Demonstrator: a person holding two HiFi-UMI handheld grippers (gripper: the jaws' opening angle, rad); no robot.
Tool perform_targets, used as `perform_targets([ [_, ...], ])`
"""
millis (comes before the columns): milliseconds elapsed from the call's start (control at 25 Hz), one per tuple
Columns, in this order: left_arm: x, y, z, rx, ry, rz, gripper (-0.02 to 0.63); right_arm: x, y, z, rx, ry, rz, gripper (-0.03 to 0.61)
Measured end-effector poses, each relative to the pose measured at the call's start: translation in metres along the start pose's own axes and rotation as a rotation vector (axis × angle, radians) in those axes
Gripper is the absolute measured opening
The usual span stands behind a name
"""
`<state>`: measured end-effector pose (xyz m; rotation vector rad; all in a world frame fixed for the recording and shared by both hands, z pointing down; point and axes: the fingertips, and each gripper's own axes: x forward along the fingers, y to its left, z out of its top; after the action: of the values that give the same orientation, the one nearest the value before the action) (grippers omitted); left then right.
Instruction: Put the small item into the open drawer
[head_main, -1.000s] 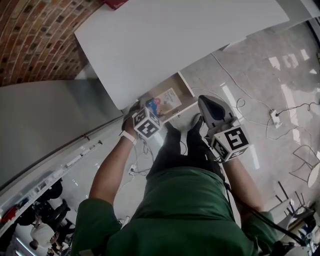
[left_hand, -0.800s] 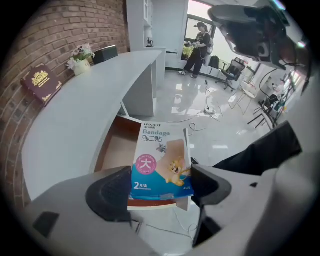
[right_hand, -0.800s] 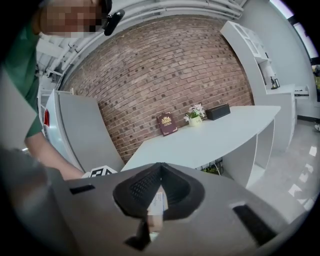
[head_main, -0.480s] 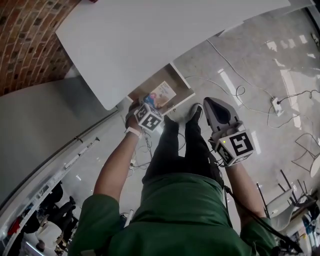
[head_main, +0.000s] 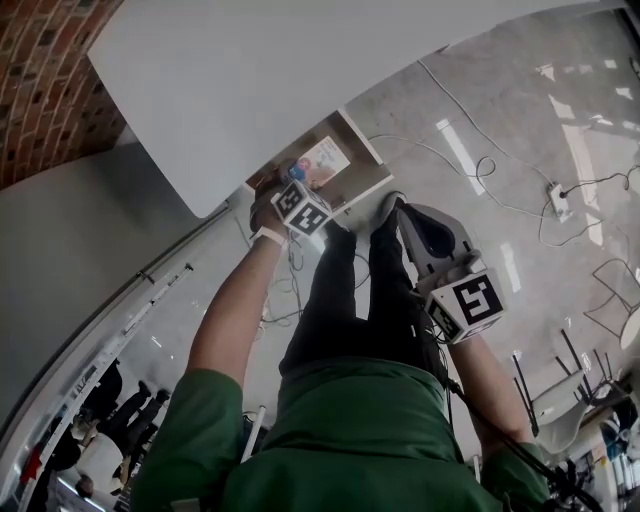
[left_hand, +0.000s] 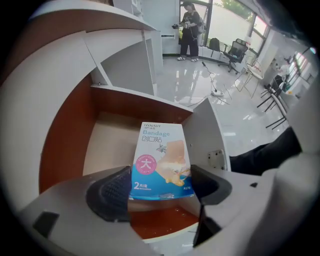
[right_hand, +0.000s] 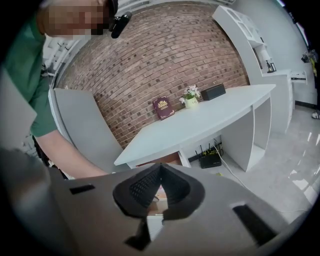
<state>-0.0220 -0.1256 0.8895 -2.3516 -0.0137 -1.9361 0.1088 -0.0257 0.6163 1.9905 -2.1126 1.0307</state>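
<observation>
A red book (right_hand: 163, 107), potted flowers (right_hand: 190, 96) and a black box (right_hand: 214, 91) line the white worktop (right_hand: 215, 120) against a brick wall (right_hand: 165, 55), well beyond the right hand-held gripper (right_hand: 159, 172). A router (right_hand: 210, 159) sits beneath it. Far ahead of the left hand-held gripper (left_hand: 161, 187), a person (left_hand: 190, 30) stands near office chairs (left_hand: 235, 50).

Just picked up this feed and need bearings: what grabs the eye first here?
The blue-and-white bandage box clamped in the left gripper, right at the open drawer under the white desk. Next, the right gripper, shut and empty, off beside the person's legs.
</observation>
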Motion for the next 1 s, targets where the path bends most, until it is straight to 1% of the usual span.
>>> perform_targets([
  [80, 0.009, 0.004, -0.004, 0.009, 0.008, 0.013, 0.365, 0.003, 0.001, -0.007, 0.002, 0.001, 0.002, 0.005],
  [280, 0.026, 0.010, -0.013, 0.025, 0.016, 0.042, 0.365, 0.009, 0.000, -0.024, 0.034, 0.040, 0.001, 0.005],
  [560, 0.054, 0.009, -0.026, 0.090, 0.053, 0.067, 0.365, 0.013, -0.004, -0.042, 0.028, 0.062, -0.006, 0.005],
  [720, 0.065, 0.011, -0.024, 0.116, 0.072, 0.098, 0.365, 0.012, -0.007, -0.054, 0.033, 0.083, -0.003, 0.005],
  [880, 0.081, 0.020, -0.031, 0.145, 0.115, 0.124, 0.365, 0.014, -0.007, -0.060, 0.053, 0.091, -0.003, 0.005],
  [1000, 0.090, 0.032, -0.039, 0.171, 0.157, 0.172, 0.365, 0.015, -0.008, -0.066, 0.057, 0.098, -0.008, 0.005],
])
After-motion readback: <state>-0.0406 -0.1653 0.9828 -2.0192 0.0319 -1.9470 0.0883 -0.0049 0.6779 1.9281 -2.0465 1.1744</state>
